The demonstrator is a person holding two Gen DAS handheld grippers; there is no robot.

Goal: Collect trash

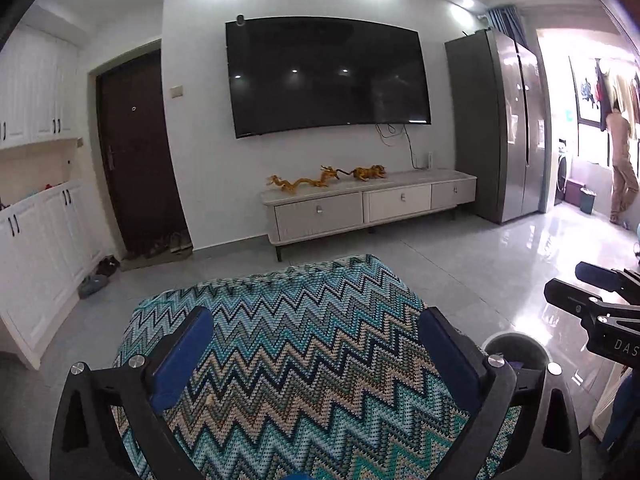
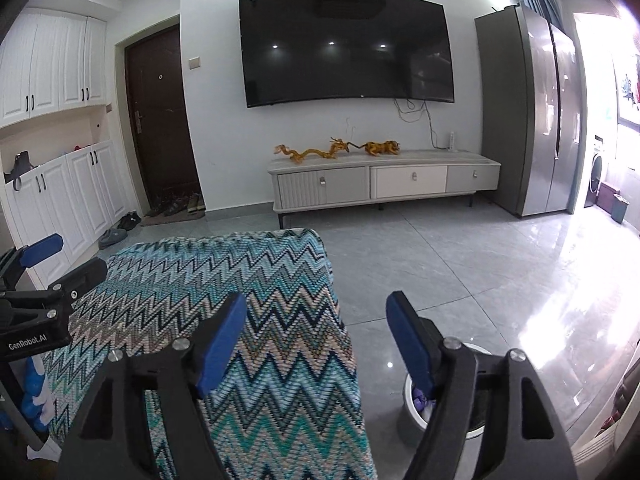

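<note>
Home, living rm/entry combo. Wall-mounted TV [image 2: 346, 48] over low drawer cabinet [image 2: 384, 182] w/ gold dragon figurines [image 2: 316, 152]. Brown front door [image 2: 160, 120], shoes [image 2: 180, 204] on mat by it, white built-in cupboards [image 2: 52, 76]. Fridge [image 2: 536, 120] at right, laundry hanging on balcony [image 1: 600, 88]. Glossy grey tile floor [image 2: 460, 260].

White wall [image 2: 216, 128] with black TV [image 2: 346, 48], low cabinet [image 2: 384, 182], glossy grey tiles [image 2: 460, 264].
</note>
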